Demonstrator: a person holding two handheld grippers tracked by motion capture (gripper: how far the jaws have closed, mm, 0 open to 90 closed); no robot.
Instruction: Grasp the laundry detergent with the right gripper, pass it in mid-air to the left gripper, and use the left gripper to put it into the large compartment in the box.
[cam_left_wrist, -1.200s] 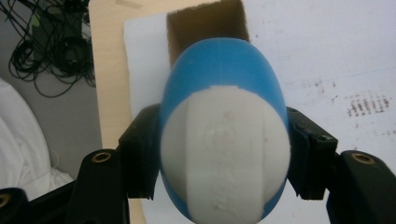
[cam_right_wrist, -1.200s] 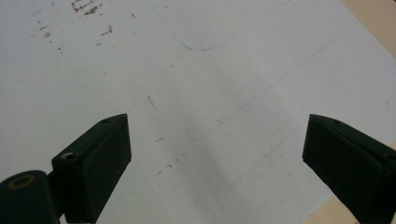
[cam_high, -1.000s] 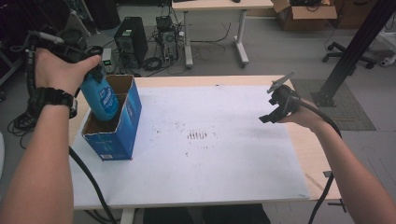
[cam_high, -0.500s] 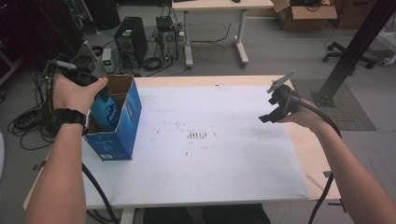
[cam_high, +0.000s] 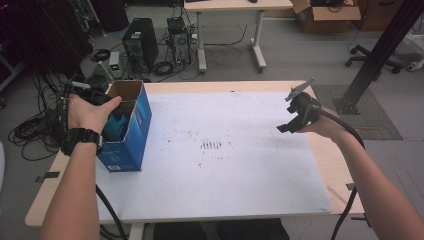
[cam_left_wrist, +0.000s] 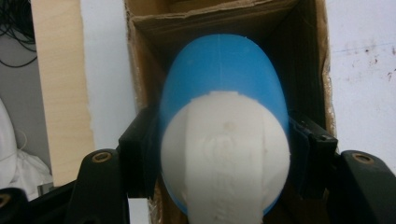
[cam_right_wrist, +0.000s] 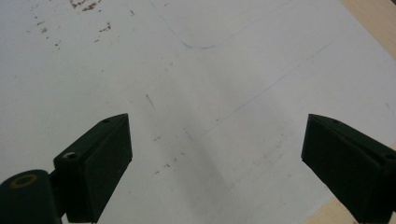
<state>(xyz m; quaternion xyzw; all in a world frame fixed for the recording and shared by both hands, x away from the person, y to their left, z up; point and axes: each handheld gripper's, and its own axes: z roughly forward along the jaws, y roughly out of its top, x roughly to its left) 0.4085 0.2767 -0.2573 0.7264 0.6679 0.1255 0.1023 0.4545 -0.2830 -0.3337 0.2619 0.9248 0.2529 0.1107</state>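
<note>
My left gripper (cam_left_wrist: 224, 154) is clamped on the blue-and-white bottle (cam_left_wrist: 224, 140), squeezed between both jaws and hanging inside the open cardboard box (cam_left_wrist: 308, 56) just ahead, while my right gripper (cam_right_wrist: 217, 154) hovers spread wide over the white tabletop (cam_right_wrist: 196, 70).

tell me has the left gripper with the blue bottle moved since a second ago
Yes. Against the blue box, the left gripper has sunk, taking the blue bottle down into the box's open top.

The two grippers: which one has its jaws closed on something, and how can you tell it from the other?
The left gripper, over the blue box at the table's left: its jaws clamp a blue and white bottle. The right gripper has open jaws with nothing between them.
</note>
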